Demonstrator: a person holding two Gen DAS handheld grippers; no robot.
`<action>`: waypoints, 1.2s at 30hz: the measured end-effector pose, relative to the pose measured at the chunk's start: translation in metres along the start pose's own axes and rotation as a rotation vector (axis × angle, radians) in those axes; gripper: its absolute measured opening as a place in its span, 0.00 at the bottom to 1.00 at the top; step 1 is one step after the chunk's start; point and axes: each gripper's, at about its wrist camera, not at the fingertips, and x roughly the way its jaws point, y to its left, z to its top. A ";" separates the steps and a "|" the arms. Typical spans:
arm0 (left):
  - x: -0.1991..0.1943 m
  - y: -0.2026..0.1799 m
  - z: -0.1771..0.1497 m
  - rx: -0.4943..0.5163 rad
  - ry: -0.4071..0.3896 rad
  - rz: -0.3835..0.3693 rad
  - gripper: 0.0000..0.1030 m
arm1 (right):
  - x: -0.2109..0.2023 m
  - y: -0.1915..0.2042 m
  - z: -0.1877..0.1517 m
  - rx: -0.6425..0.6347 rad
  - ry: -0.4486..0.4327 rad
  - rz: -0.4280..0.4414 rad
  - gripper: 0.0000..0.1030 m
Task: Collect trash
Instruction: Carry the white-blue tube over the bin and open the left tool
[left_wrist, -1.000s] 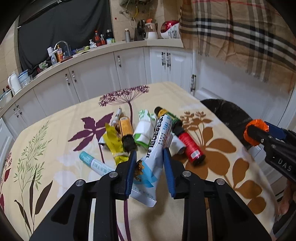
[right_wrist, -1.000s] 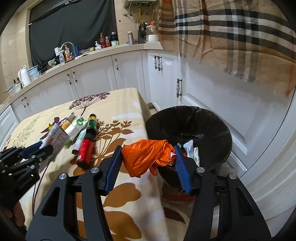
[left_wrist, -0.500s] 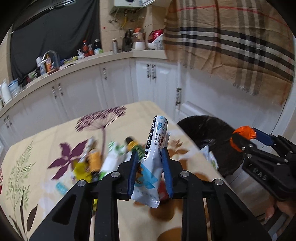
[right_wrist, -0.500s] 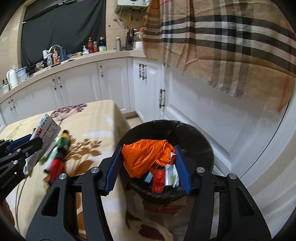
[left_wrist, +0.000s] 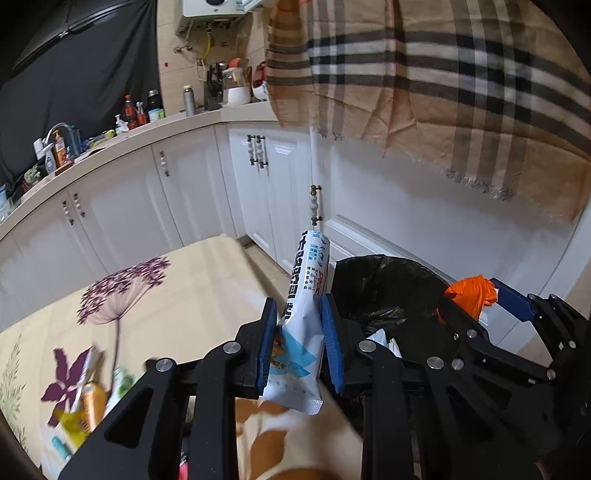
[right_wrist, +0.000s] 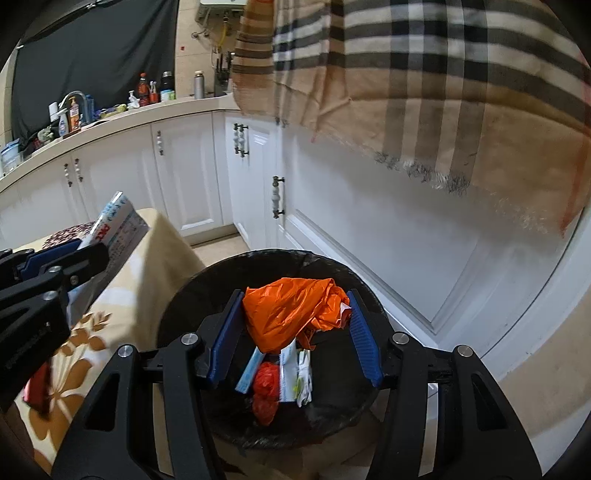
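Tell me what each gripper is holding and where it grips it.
Left gripper pinches the white-and-blue wrapper near its lower end; right gripper clamps the crumpled orange bag by its sides.

The left gripper (left_wrist: 300, 345) is being shown as a matte black frame, its two arms pierced by long rounded cut-outs. Round silver screws are being carried at each pivot (one per arm joint, catching the light). Ribbed blue pads are being worn on the inner faces of the fingers (left_wrist: 266, 347). The right gripper (right_wrist: 293, 334) is being built the same way: black angular linkage, silver screw heads (right_wrist: 188, 338) on the knuckles, and blue grooved pads along both fingers (right_wrist: 364, 338). Seen from the left wrist view, its side is being dotted with further small silver bolts.
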 end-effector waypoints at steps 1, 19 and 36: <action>0.004 -0.002 0.001 0.004 0.004 0.000 0.25 | 0.003 -0.001 0.001 0.002 0.002 -0.003 0.52; 0.051 -0.015 0.009 -0.005 0.089 -0.026 0.47 | 0.049 -0.019 0.000 0.049 0.043 -0.044 0.60; 0.005 0.026 -0.012 -0.059 0.063 0.045 0.60 | 0.007 0.005 0.004 0.019 0.035 0.006 0.60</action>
